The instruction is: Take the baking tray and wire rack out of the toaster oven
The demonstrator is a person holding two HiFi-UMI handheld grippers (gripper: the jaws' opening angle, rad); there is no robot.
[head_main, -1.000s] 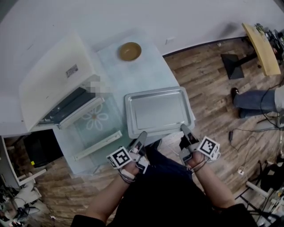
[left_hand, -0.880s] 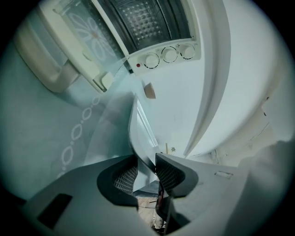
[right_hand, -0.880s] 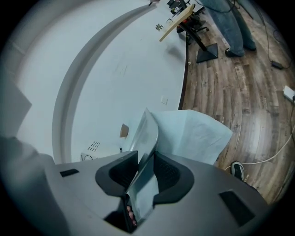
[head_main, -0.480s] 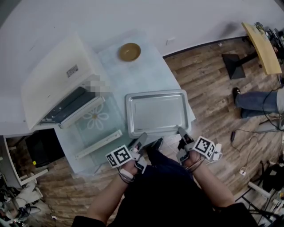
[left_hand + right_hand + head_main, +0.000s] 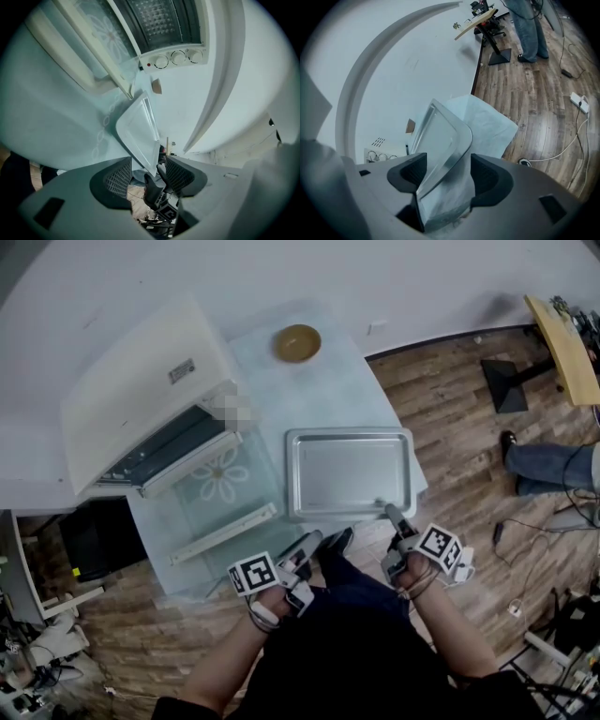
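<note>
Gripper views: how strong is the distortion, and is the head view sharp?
Left gripper view: heavy fisheye, dark corners, the toaster oven bowed; right gripper view: same curvature and dark corners, baking tray in focus; head view: evenly lit, sharp, no harsh glare.

Matt metal baking tray, glossy wood floor

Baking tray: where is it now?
Head view, centre: the baking tray lies flat on the cloth-covered table, just right of the open toaster oven door, with the brown bowl beyond it.
</note>
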